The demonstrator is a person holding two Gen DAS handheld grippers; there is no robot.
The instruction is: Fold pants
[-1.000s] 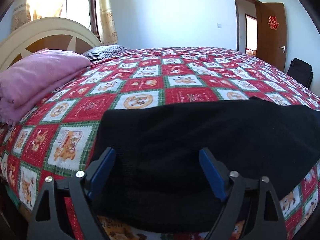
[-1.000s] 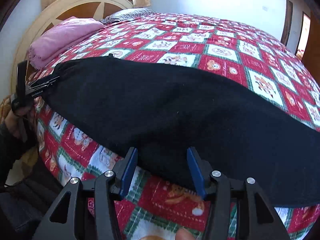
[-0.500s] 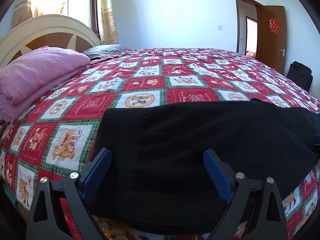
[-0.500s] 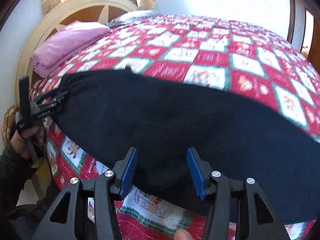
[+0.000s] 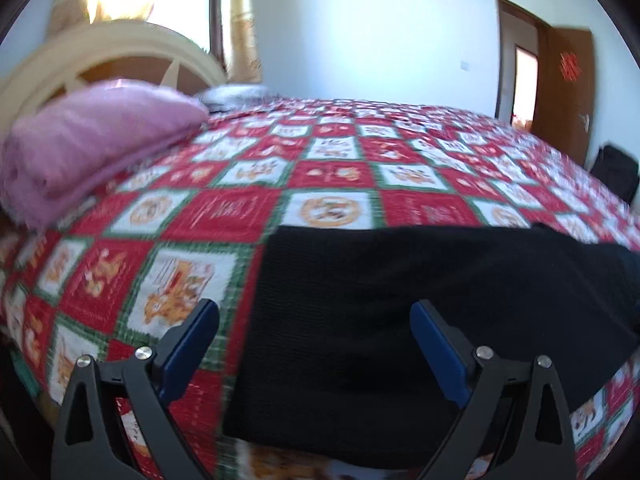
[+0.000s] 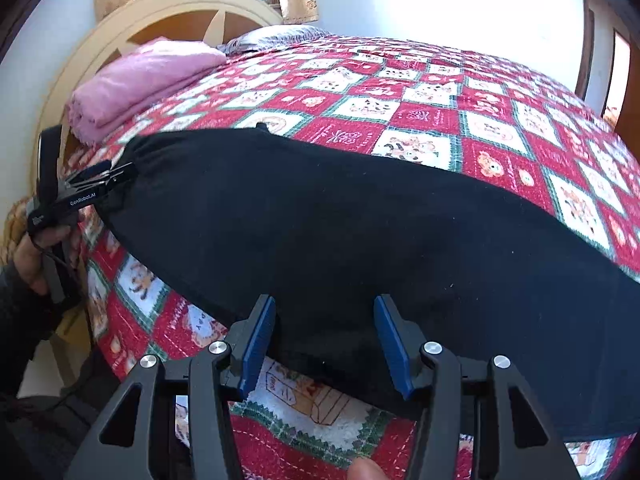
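Observation:
Black pants [image 6: 360,220] lie flat along the near edge of the bed, on a red, white and green patchwork quilt [image 6: 420,92]. In the left wrist view the pants [image 5: 420,300] end at the waistband on the left. My left gripper [image 5: 314,328] is wide open and empty over that waistband end; it also shows at the far left of the right wrist view [image 6: 100,176]. My right gripper [image 6: 324,328] is open and empty, its fingers astride the near edge of the pants.
A folded pink blanket [image 5: 88,148] lies by the cream headboard [image 6: 168,12] at the left. A grey pillow [image 6: 272,38] sits behind it. A brown door [image 5: 568,92] stands open at the far right, with a black bag [image 5: 614,170] beside it.
My left gripper has shifted left, so its left finger now lies over the quilt beside the waistband. My right gripper has held its place at the near edge. Both stay open.

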